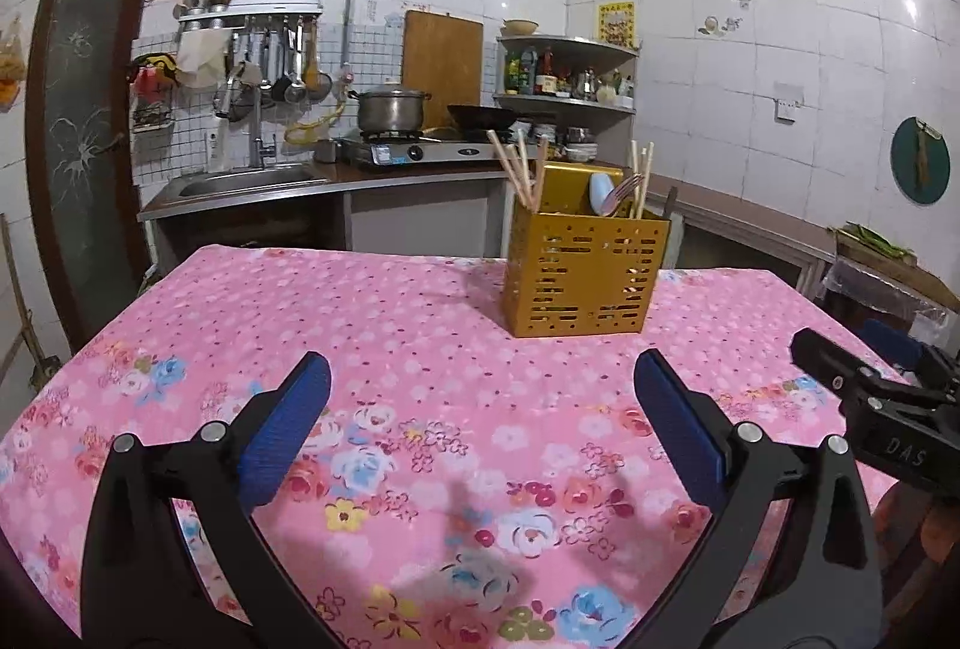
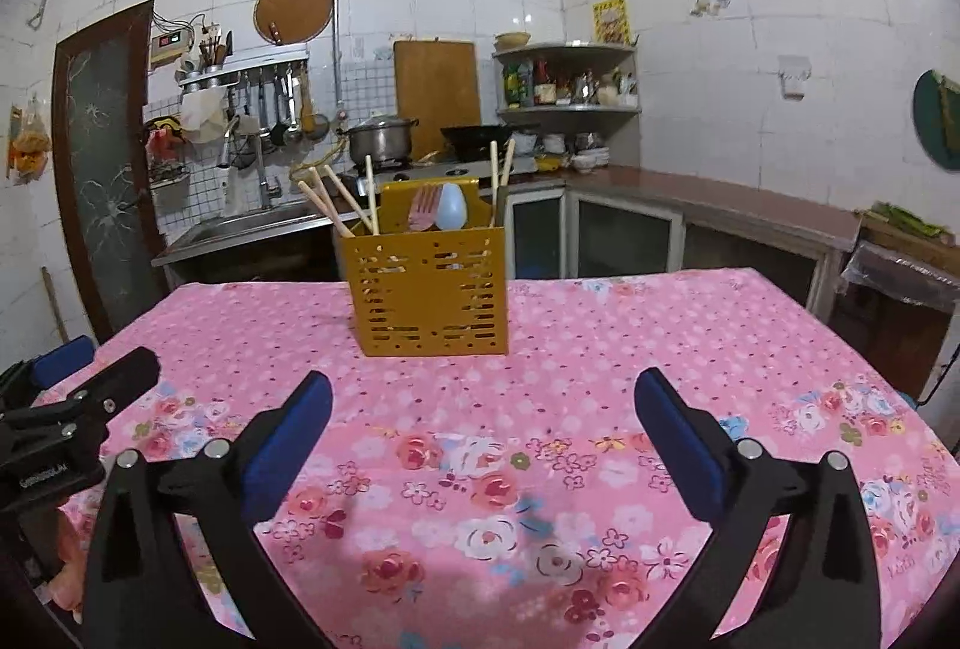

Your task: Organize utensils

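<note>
Yellow caddy (image 2: 427,289) holding chopsticks (image 2: 336,205), fork (image 2: 422,214), spoon (image 2: 451,208), both tongs spread, empty

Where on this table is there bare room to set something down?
Nearly all of the pink tablecloth is bare: the wide stretch between the yellow utensil holder and both open tools, left tool and right tool, plus both sides of the holder. Only the holder itself is crowded.

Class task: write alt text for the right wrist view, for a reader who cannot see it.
A yellow utensil holder with chopsticks, a fork and a spoon stands on a pink floral tablecloth. The right hand-held gripper is open and empty in front of it.
</note>
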The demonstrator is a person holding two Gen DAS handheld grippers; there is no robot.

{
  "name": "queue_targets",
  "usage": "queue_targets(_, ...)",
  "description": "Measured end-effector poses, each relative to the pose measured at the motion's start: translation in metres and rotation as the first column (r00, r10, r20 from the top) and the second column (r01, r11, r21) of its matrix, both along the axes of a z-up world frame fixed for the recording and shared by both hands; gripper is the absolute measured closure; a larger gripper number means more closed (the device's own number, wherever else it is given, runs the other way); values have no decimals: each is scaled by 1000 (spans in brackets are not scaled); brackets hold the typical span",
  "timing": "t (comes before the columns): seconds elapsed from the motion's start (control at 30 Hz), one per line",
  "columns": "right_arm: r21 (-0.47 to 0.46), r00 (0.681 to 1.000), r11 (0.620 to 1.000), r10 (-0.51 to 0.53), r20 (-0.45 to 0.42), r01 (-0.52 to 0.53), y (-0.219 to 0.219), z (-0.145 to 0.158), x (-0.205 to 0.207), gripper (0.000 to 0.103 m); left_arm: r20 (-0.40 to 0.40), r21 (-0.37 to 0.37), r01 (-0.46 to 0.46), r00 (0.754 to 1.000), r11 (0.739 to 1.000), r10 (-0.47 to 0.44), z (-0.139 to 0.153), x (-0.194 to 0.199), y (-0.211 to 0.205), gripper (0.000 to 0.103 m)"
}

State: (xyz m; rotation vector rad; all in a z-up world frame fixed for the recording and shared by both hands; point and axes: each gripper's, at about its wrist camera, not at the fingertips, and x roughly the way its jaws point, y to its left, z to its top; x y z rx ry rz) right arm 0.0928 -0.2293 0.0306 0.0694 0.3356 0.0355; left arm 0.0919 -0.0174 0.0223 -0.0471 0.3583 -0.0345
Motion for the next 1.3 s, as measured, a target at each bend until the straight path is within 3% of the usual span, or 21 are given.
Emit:
queue_targets(0.23, -46, 997, 996, -73, 12, 73, 5, -29, -8, 4, 26, 44, -47, 999, 998, 46, -15, 0, 6, 5)
queue_targets(0.43, -59, 997, 996, -69, 31, 70, 6, -27, -13, 4, 27, 38, -65, 998, 997, 64, -18, 1, 12, 5)
queue_targets(0.63, -61, 997, 996, -65, 39, 67, 6, -25, -15, 4, 35, 81, -43, 999, 996, 40, -22, -2, 4, 5)
queue_targets(1.3, -72, 998, 996, -46, 50, 49, 8, -24, -18, 4, 25, 79, -33, 999, 996, 31, -24, -1, 5, 5)
